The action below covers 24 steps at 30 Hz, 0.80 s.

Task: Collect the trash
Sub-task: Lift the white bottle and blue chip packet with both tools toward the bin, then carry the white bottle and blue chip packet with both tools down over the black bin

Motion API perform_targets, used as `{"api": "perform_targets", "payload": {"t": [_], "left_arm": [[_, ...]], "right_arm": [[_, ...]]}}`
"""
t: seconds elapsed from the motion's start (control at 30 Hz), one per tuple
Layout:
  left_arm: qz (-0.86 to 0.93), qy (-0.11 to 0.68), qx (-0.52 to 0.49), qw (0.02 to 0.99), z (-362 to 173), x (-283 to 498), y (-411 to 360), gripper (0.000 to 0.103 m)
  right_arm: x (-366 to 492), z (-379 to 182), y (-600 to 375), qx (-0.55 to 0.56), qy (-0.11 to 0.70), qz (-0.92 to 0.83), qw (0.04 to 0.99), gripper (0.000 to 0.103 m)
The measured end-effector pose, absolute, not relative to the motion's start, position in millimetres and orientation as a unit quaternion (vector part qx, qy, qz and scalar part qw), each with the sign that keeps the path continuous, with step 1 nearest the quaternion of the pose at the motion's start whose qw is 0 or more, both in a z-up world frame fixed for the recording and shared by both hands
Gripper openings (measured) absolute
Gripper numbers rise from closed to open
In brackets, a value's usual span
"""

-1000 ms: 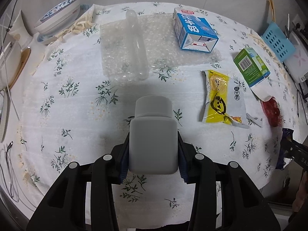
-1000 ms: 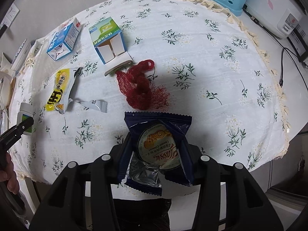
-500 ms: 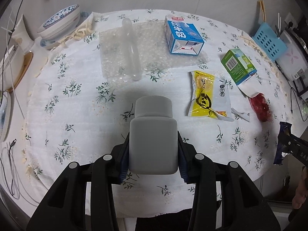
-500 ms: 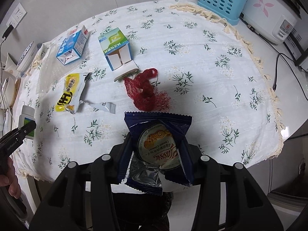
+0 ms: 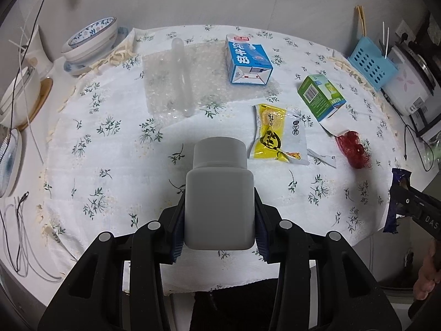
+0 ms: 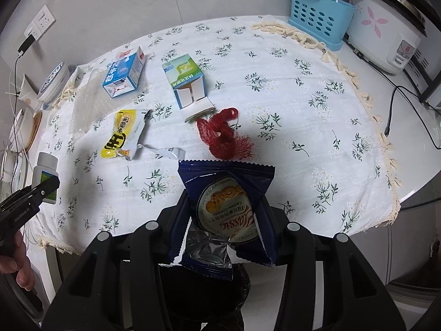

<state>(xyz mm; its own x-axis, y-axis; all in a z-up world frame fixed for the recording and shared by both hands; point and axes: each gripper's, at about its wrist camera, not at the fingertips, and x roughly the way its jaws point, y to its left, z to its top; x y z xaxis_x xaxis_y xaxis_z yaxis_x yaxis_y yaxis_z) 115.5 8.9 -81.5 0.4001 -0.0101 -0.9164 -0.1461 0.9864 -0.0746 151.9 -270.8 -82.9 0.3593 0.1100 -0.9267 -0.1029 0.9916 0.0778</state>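
My left gripper [image 5: 219,229] is shut on a white plastic pill bottle [image 5: 219,193], held above the table's near edge; the bottle also shows in the right wrist view [image 6: 45,176]. My right gripper [image 6: 227,226] is shut on a dark blue cookie wrapper [image 6: 228,207], also above the near edge. On the floral tablecloth lie a blue milk carton [image 5: 246,60], a green carton [image 5: 321,96], a yellow snack wrapper [image 5: 277,135], a red mesh net [image 5: 352,149], a clear plastic bottle [image 5: 182,74] and bubble wrap [image 5: 162,82].
Stacked bowls [image 5: 91,41] and plates stand at the far left. A blue utensil basket [image 6: 319,13] and a white rice cooker [image 6: 386,27] stand at the far right, with a cable [image 6: 391,110]. A dark bag [image 6: 228,289] hangs below the table's edge.
Both grippers have pulled back and up from the table with their loads. More of the table and its near edge shows now.
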Motion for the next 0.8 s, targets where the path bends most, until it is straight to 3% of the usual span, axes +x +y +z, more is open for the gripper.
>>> {"api": "perform_targets", "payload": {"t": [0.8], "left_arm": [[0.037, 0.536, -0.082, 0.839, -62, 56, -12, 0.040]], "right_arm": [[104, -54, -260, -0.005, 0.538, 0.095, 0.837, 0.044]]}}
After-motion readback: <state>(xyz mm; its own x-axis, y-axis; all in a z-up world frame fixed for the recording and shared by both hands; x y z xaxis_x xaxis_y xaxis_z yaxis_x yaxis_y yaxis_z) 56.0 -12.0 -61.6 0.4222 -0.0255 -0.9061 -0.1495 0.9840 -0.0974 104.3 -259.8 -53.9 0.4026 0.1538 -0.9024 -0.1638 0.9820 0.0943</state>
